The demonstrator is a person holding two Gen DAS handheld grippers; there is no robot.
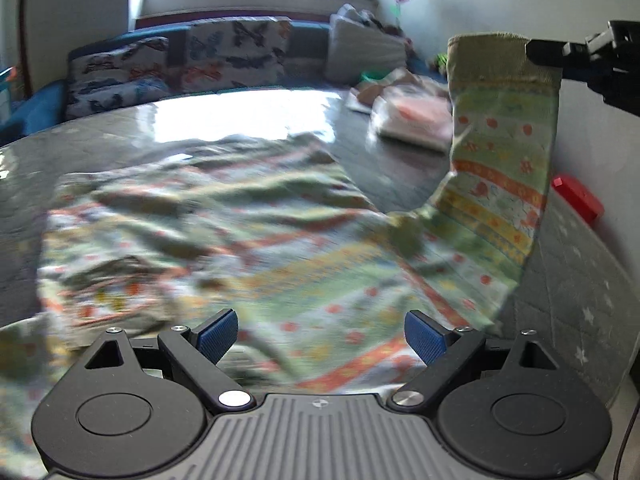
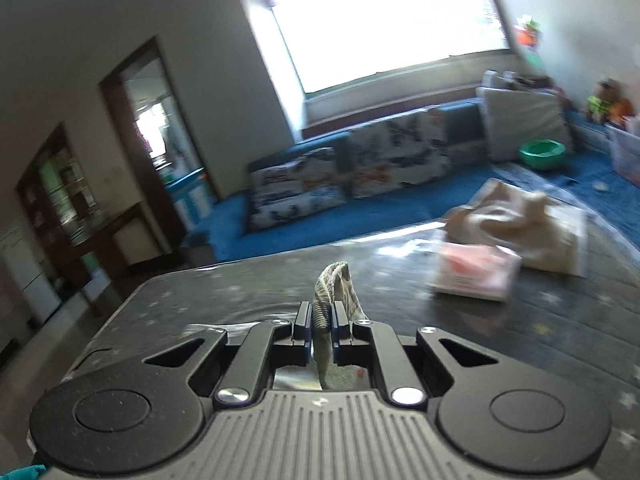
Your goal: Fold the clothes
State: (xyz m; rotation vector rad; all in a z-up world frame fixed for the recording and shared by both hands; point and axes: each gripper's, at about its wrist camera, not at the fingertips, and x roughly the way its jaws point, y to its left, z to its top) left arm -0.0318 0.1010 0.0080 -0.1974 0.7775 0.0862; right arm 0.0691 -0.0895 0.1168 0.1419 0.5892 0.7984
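Our right hand-held gripper (image 2: 322,320) is clenched on the ribbed cuff of a striped child's garment (image 1: 248,240), lifting one leg (image 1: 500,152) above the dark worktop (image 1: 100,148). Our left hand-held gripper (image 1: 320,338) hangs released over the crumpled rest, blue pads (image 1: 218,336) wide apart.

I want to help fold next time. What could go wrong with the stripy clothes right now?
1. The right claw pinches only a thin bit of the cuff, so the stripy garment might slip out.
2. The left claw is open and holds nothing, so the rest lies crumpled and may fold crooked.
3. The swinging sleeve could bump the pink packet on the table.
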